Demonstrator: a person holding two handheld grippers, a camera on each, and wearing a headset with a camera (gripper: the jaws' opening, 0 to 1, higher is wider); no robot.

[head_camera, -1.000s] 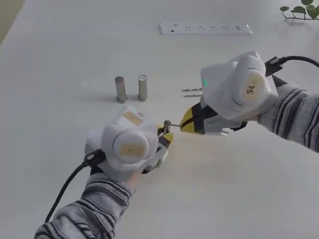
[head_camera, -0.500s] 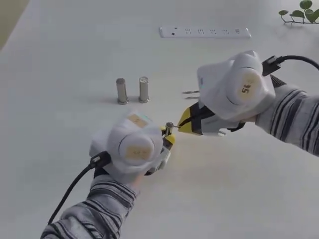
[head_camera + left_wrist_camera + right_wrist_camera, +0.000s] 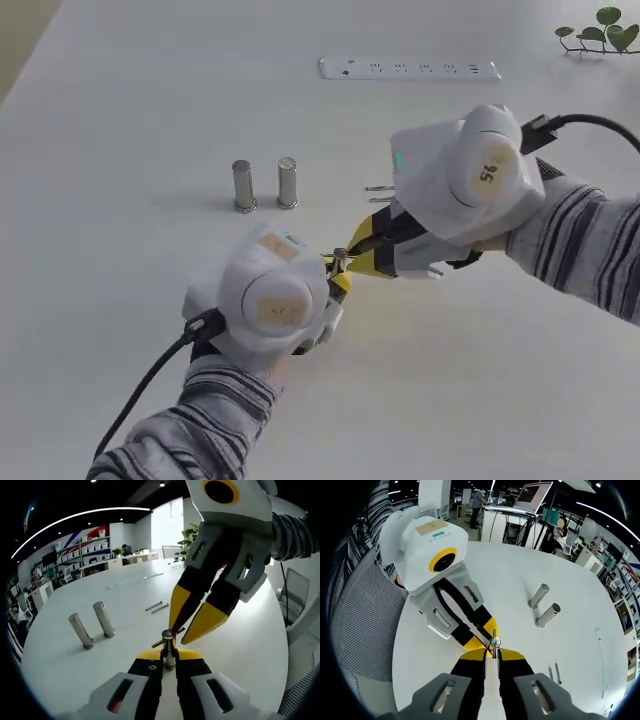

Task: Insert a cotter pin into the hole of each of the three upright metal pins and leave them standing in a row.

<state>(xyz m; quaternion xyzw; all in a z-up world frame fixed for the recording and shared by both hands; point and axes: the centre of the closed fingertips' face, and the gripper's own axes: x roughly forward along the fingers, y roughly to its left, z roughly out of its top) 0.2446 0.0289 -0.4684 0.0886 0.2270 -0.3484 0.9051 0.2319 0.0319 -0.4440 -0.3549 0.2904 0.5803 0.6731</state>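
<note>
My left gripper [image 3: 337, 280] [image 3: 169, 659] is shut on a short metal pin [image 3: 339, 262] [image 3: 169, 649], held clear of the table with its head toward the right gripper. My right gripper [image 3: 354, 254] [image 3: 493, 656] is shut on a thin cotter pin [image 3: 163, 641], whose tip lies across the held pin's head [image 3: 495, 642]. The yellow fingertips [image 3: 202, 622] of the right gripper meet just above that head. Two more metal pins [image 3: 243, 186] [image 3: 287, 183] stand upright side by side behind the left gripper. Two loose cotter pins [image 3: 380, 190] lie flat on the table to their right.
The white table [image 3: 120, 120] carries a white power strip [image 3: 408, 68] at the far side. A small green plant [image 3: 598, 28] sits at the far right corner. Cables trail from both grippers. Striped sleeves cover both arms.
The right gripper has moved left and down with the cotter pin, closing the gap until its tip is at the held pin's head. The left gripper has shifted only slightly.
</note>
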